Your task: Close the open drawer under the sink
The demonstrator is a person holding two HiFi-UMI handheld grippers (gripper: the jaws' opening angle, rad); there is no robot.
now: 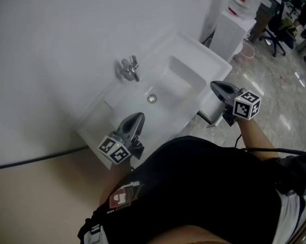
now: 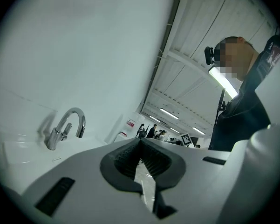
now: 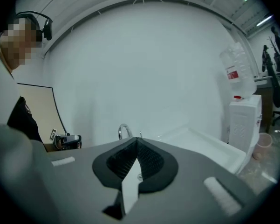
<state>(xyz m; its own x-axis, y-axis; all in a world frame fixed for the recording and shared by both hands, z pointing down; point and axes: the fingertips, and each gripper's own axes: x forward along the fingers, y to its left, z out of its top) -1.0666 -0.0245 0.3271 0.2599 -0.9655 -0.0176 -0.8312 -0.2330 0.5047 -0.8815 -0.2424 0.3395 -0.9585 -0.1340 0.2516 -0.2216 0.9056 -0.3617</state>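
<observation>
The white sink (image 1: pixel 193 60) is fixed to the wall, with a chrome faucet (image 1: pixel 130 69) at its back. Below its right front corner the white open drawer (image 1: pixel 212 107) sticks out, showing a dark edge. My left gripper (image 1: pixel 137 117) hovers over the sink's front left rim, shut and empty. It points level toward the faucet (image 2: pixel 65 127), with its fingertips (image 2: pixel 140 143) together. My right gripper (image 1: pixel 217 85) is shut too, holding nothing, just above the drawer at the sink's right front corner. Its tips (image 3: pixel 136 141) meet, and the sink (image 3: pixel 200 143) lies beyond.
A water dispenser (image 1: pixel 234 27) with a bottle on top stands right of the sink, with a pink bin (image 1: pixel 247 50) beside it. An office chair (image 1: pixel 275 34) stands on the tiled floor farther right. A black cable (image 1: pixel 40 159) runs along the wall at left.
</observation>
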